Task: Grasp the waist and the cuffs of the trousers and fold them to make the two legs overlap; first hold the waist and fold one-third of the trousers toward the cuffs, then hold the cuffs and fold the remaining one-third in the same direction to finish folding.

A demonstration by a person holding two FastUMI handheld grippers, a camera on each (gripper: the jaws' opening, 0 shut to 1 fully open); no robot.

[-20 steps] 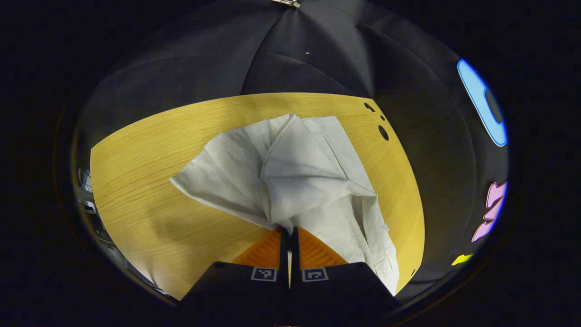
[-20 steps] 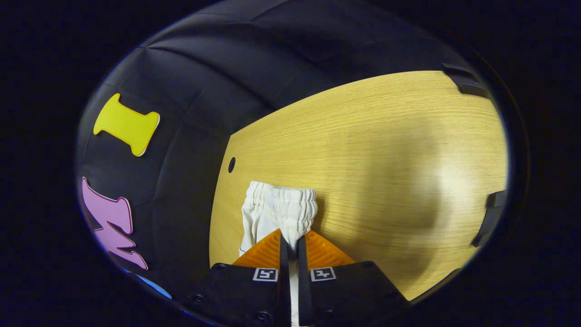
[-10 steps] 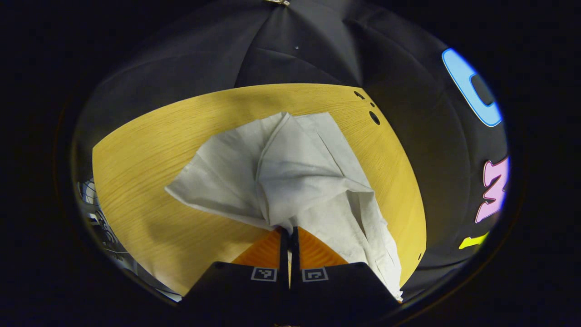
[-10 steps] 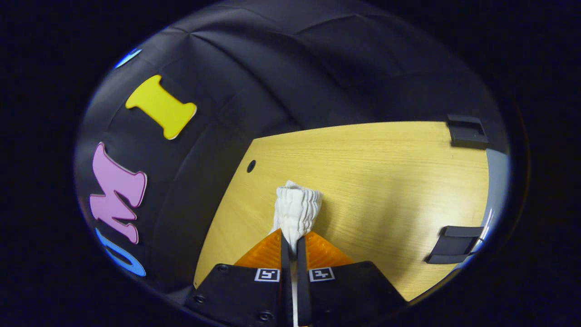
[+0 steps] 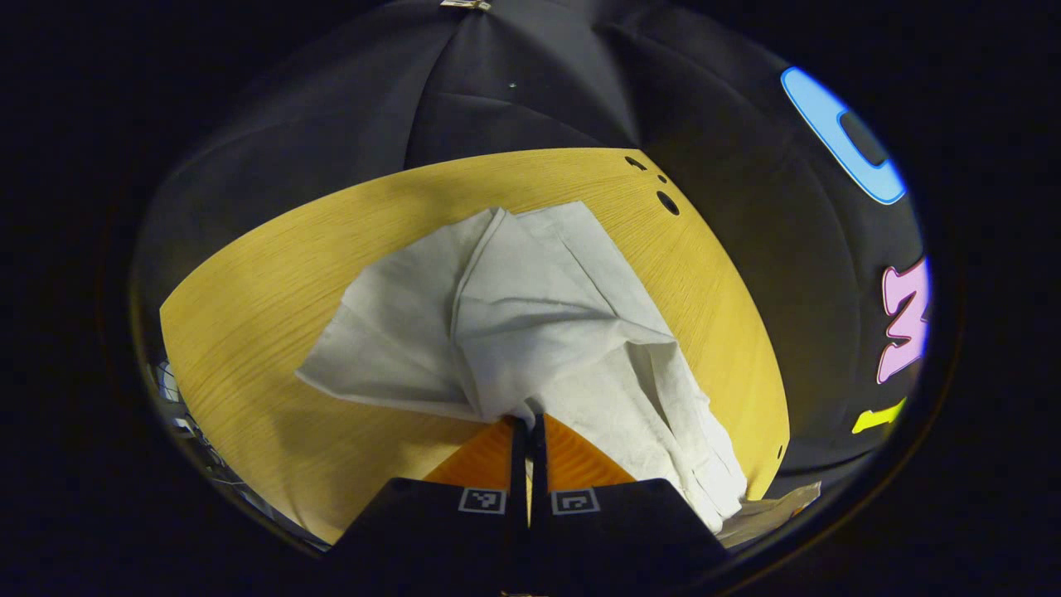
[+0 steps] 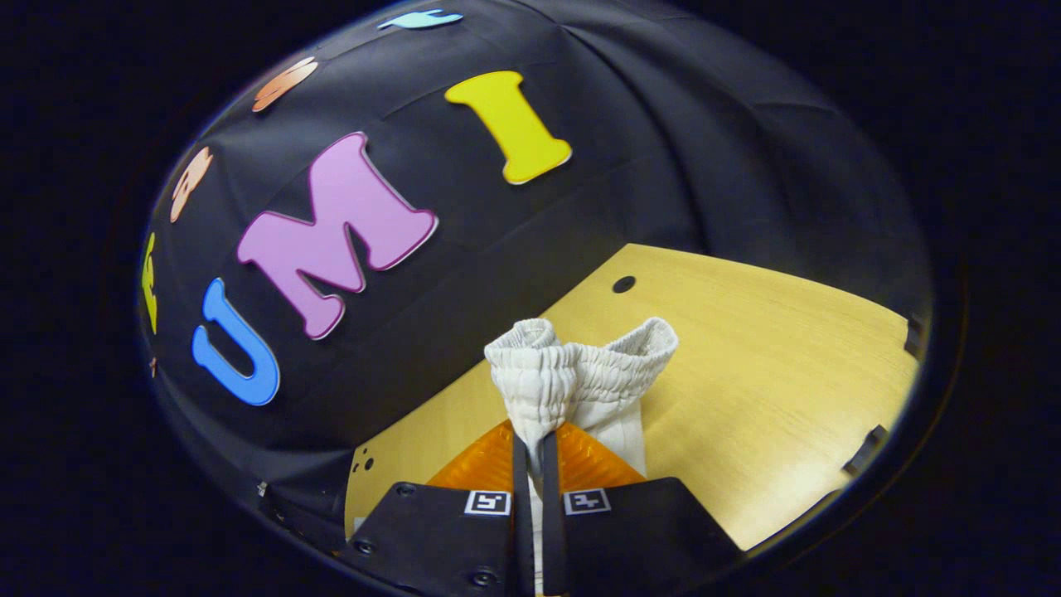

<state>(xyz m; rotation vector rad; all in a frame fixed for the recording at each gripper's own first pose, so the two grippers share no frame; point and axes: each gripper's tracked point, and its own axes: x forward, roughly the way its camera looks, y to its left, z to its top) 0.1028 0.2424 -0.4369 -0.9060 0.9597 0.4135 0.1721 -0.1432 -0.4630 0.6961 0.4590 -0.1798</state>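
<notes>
Both grippers clamped on the trousers, cloth between the fingers on each side.

I see the left gripper [image 5: 528, 423] pinched tight on a fold of the trousers [image 5: 530, 332], which fan out ahead of it, crumpled, across the table [image 5: 249, 332]. My right gripper [image 6: 537, 438] grips the waist [image 6: 572, 373]: the elastic band bunches up just past the fingertips, lifted off the table, with cloth hanging down behind the fingers.
</notes>
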